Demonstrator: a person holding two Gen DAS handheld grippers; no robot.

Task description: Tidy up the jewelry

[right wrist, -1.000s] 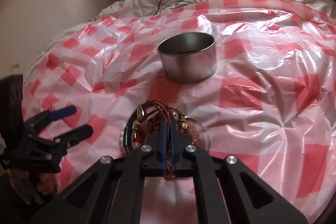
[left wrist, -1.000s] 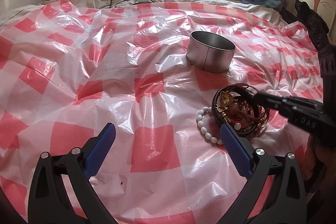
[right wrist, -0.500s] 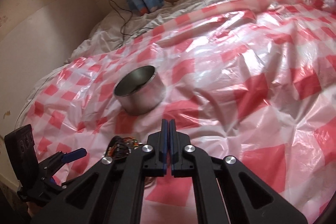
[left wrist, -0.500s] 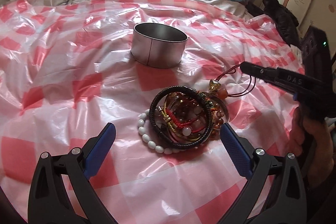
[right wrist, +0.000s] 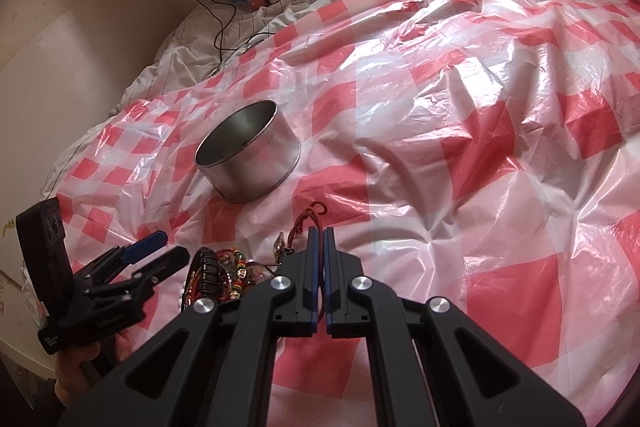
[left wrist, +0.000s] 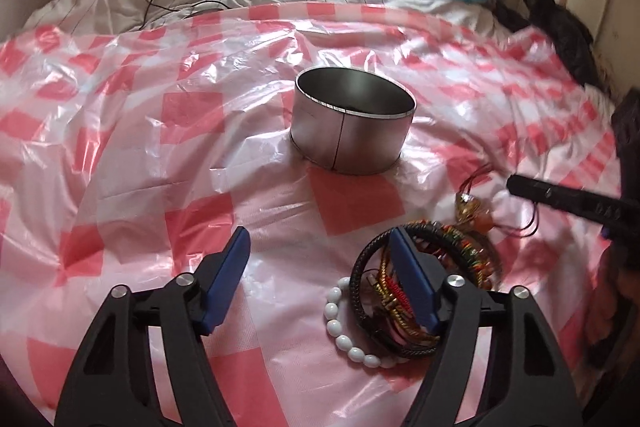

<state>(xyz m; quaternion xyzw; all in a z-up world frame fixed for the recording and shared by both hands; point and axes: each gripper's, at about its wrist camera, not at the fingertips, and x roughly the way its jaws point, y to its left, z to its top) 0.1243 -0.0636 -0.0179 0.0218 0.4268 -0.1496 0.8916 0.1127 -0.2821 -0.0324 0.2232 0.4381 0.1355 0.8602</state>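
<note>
1. Bracelets (left wrist: 420,291) lie heaped on the checkered sheet (left wrist: 160,155), near its front edge.
2. Tin (left wrist: 352,123) stands behind them, apart.
3. Left gripper (left wrist: 320,267) jaws spread, just narrowing, one finger over the heap.
4. Right gripper (right wrist: 319,259) jaws pressed together, empty.

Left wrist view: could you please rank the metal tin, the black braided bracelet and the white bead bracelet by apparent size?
1. metal tin, clearly largest.
2. black braided bracelet and white bead bracelet: unranked, since both are partly hidden and overlap.

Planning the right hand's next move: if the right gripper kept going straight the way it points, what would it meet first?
Probably the red cord just past the shut right gripper, then the checked sheet; depth is hard to judge.
</note>
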